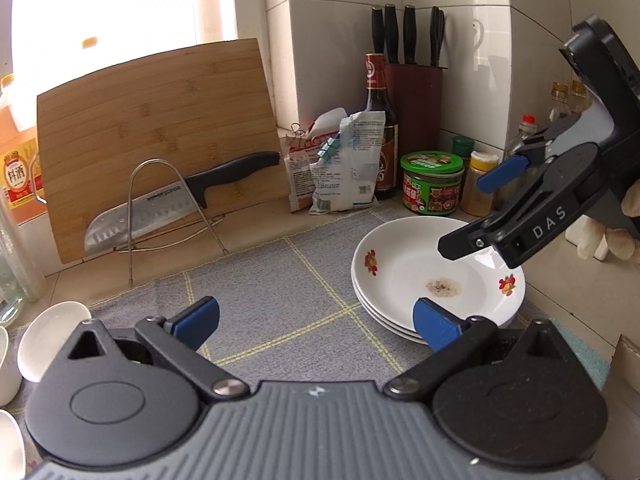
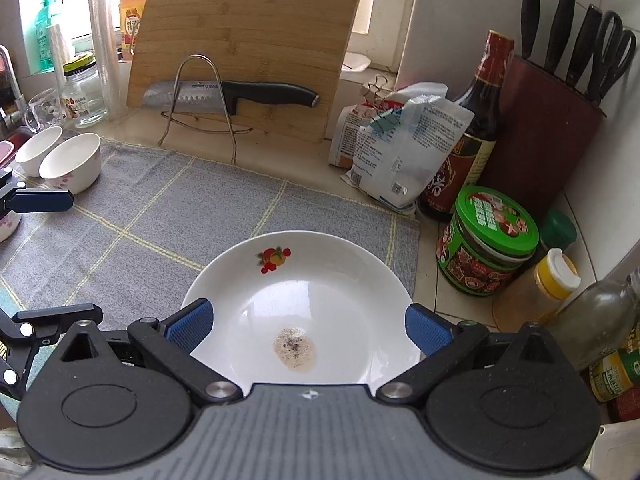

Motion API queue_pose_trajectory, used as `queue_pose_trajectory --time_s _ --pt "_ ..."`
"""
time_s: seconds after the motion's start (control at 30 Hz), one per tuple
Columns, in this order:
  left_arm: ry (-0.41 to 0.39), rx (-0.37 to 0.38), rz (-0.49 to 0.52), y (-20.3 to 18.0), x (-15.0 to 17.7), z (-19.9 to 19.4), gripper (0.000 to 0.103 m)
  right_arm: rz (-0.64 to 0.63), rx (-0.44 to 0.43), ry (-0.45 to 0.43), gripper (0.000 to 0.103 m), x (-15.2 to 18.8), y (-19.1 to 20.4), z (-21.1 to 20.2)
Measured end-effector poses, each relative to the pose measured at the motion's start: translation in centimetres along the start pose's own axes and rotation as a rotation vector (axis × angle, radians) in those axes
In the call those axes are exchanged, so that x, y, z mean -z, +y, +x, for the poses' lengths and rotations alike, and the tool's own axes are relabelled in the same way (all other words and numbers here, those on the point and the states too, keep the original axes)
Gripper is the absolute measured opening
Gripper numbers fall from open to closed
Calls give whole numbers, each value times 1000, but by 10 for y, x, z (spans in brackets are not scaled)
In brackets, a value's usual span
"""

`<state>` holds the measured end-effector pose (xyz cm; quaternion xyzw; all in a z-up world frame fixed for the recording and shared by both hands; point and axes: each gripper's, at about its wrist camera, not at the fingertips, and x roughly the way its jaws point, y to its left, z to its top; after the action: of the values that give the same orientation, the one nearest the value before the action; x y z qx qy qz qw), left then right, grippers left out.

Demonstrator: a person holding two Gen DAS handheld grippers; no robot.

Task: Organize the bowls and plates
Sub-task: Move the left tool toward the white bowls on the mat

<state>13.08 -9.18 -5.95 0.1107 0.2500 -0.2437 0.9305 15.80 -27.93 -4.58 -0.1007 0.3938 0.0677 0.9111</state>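
A stack of white plates [image 1: 400, 276] with fruit prints lies at the right end of the grey mat [image 1: 272, 292]; the top plate [image 2: 320, 256] has a brownish stain in its middle. My right gripper [image 2: 308, 328] is open and hovers just over the top plate, holding nothing; in the left wrist view the right gripper [image 1: 480, 212] hangs above the far right rim. My left gripper [image 1: 316, 326] is open and empty over the mat, its right pad near the stack's front edge. White bowls [image 2: 72, 162] stand at the mat's left end, and one bowl [image 1: 52, 336] shows at the left.
A bamboo cutting board [image 1: 156, 132] leans on the back wall, with a knife [image 1: 160, 208] in a wire rack before it. Food packets [image 2: 400, 148], a dark sauce bottle [image 2: 476, 120], a green-lidded jar [image 2: 488, 240], spice jars and a knife block [image 2: 548, 128] crowd the right corner.
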Motion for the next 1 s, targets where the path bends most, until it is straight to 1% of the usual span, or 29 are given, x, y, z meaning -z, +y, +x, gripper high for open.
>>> queue_pose_trajectory --time_s 0.03,0.1,0.17,0.3,0.47,0.57,0.7,0.77,0.87,1.0 --pt "1 -28 -14 6 2 -9 102 -21 -10 -24 103 -2 6 -2" --pt "6 -56 -30 16 4 -21 102 -56 -27 -80 103 -9 22 -5" --pt "10 -108 -45 28 10 -37 102 -86 -51 -118 103 -14 42 -6" --pt "19 -194 -89 59 26 -60 102 -159 -80 -162 103 -20 88 -3" --pt "34 -216 -167 110 53 -81 102 -231 -85 -187 103 -25 147 6" --pt "51 -225 -191 141 65 -95 102 -267 -86 -176 103 -24 190 13" --pt "72 -243 -206 181 80 -112 102 -300 -134 -142 103 -25 240 25" --pt "86 -249 -212 201 87 -116 102 -303 -165 -139 103 -26 263 29" --pt "108 -249 -217 225 95 -118 102 -313 -188 -123 103 -28 294 35" --pt "113 -229 -236 253 104 -121 102 -306 -239 -86 103 -29 328 47"
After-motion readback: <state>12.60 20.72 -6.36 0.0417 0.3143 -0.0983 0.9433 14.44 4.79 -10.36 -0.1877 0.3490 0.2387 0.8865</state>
